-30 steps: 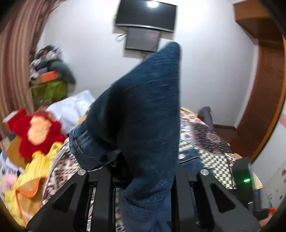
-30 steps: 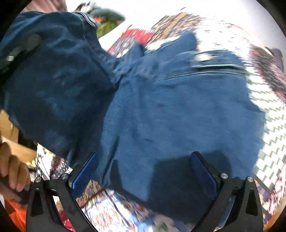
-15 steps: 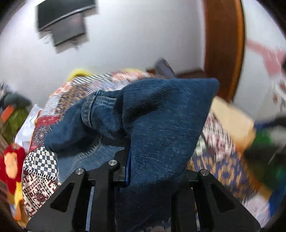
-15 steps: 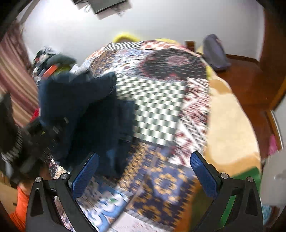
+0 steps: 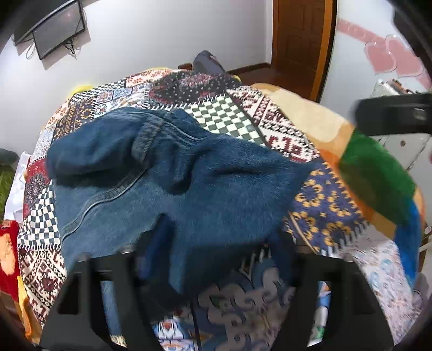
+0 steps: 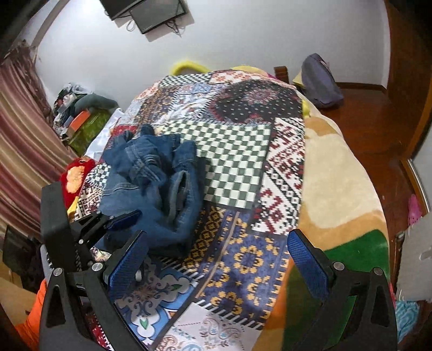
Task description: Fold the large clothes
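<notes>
Your left hand-held gripper (image 5: 210,259) has just been opening, your right hand-held gripper (image 6: 216,256) is released, and the jeans (image 6: 151,186) lie crumpled on the bed (image 6: 337,167), folding mostly still to do.

Home bedroom, quilted bed (image 6: 237,162), wall TV (image 6: 159,12)

Left tool (image 5: 216,259) just opening — right tool (image 6: 217,259) wide

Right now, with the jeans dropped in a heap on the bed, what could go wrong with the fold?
The jeans lie bunched on the patchwork bedspread, so a blind grab may catch several layers. The left claw, jaws just opened, has denim draped between its fingers and could drag it when pulling back. The right claw is open over bare spread, gripping nothing.
</notes>
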`<state>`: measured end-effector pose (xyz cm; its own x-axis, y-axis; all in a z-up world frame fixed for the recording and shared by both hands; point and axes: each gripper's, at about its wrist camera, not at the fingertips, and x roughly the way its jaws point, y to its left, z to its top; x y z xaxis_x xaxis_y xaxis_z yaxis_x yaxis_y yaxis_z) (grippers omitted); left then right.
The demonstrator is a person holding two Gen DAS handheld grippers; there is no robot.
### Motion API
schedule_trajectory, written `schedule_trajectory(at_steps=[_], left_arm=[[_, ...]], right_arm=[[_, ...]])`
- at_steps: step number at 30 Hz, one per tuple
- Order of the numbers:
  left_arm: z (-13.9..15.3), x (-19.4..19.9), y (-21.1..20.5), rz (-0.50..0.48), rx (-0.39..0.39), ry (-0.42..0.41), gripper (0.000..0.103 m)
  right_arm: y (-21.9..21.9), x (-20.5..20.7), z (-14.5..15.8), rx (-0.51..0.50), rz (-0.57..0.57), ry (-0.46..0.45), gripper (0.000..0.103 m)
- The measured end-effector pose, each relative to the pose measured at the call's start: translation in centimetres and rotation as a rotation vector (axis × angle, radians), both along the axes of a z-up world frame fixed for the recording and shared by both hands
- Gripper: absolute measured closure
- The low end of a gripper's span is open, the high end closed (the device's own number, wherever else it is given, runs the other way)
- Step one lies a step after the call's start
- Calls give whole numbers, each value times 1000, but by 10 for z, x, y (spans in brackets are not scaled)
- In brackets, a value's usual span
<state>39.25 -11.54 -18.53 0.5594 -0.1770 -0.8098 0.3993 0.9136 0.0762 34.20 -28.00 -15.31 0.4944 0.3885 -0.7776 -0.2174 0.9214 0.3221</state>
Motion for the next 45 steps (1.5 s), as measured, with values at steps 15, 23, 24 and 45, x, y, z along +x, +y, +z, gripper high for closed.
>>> schedule_trajectory(at_steps=[15, 23, 24, 45], left_arm=[[12, -12, 147, 361, -42, -33, 5], [-28, -18, 181, 411, -212, 77, 2], [-29, -19, 181, 409, -215, 71, 2], [-35, -20, 177, 365, -199, 33, 0]], right_arm=[[81, 36, -66, -106, 161, 120, 1], [69, 33, -82, -200, 167, 162, 1], [70, 33, -75, -206, 168, 146, 1], [182, 155, -53, -424, 334, -33, 1]])
